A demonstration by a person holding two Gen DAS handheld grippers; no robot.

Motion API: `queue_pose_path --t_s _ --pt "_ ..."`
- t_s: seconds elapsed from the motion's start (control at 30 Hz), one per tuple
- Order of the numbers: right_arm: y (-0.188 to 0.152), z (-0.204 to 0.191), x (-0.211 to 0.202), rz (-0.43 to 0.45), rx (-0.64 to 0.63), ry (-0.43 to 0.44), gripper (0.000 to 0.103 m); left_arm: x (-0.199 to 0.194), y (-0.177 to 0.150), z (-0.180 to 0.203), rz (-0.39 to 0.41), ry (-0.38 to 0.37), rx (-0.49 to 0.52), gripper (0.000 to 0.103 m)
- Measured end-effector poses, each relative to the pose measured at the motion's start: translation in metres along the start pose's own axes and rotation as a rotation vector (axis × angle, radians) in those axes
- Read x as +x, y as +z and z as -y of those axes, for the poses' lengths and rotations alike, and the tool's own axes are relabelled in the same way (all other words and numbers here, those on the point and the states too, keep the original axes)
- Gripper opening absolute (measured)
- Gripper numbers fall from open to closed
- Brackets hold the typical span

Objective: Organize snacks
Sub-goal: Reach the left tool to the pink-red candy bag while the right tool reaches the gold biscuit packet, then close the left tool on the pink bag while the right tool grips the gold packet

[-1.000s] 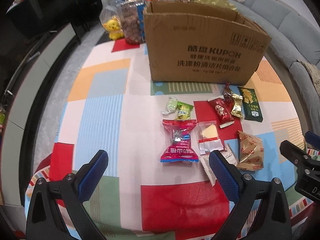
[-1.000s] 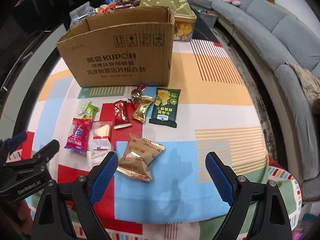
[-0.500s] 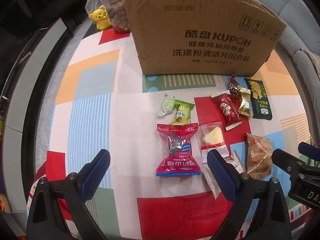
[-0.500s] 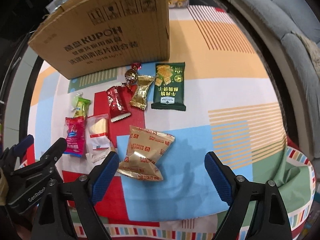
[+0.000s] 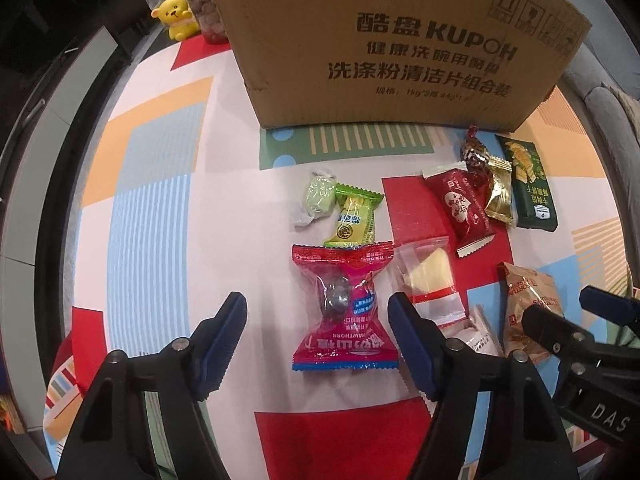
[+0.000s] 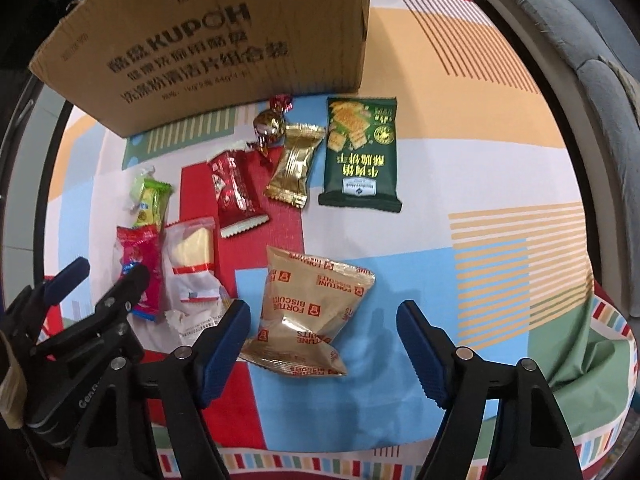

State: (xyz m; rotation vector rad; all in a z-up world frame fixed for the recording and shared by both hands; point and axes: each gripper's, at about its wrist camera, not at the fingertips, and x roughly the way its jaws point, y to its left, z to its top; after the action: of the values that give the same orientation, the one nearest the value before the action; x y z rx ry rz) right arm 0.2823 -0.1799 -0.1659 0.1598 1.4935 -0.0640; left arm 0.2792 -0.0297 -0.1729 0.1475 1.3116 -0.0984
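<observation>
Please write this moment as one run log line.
left gripper: open, over pink snack | right gripper: open, over biscuit pack | box: behind

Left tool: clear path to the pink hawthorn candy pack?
Probably yes. The left tool is open with the pink hawthorn pack lying flat between its fingers. The clear-wrapped snack touches the pack's right edge and may get nudged.

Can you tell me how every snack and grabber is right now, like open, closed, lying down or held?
left gripper: open, around the pink hawthorn pack, not gripping
right gripper: open, around the fortune biscuit bag, not gripping
pink hawthorn pack: sealed, lying flat
fortune biscuit bag: sealed, puffy, lying flat
green cracker pack: sealed, flat
red packet: sealed, flat
cardboard box: upright; top out of view
</observation>
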Motion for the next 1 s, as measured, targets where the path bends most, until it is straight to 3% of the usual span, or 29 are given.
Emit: queue_pose_path --t_s 0.27,0.33,0.43,0.6,1.0 --pt "-0.001 -0.002 0.015 -0.022 -0.001 0.005 0.066 0.009 0.003 0.005 -0.012 -0.005 0.003 0.064" --pt "-0.002 -0.001 0.019 -0.025 -0.003 0.003 0.063 0.012 0.002 0.006 -0.02 -0.005 0.001 0.057" --pt "-0.002 -0.003 0.024 -0.03 -0.009 0.004 0.052 0.015 0.0 0.006 -0.022 -0.007 -0.01 0.045" --pt "-0.006 -0.007 0.026 -0.006 -0.045 -0.007 0.047 0.018 -0.004 0.005 -0.013 -0.001 -0.002 0.035" --pt "-0.014 -0.011 0.013 0.031 -0.056 -0.001 0.042 -0.004 -0.017 0.016 0.02 0.024 -0.001 0.032"
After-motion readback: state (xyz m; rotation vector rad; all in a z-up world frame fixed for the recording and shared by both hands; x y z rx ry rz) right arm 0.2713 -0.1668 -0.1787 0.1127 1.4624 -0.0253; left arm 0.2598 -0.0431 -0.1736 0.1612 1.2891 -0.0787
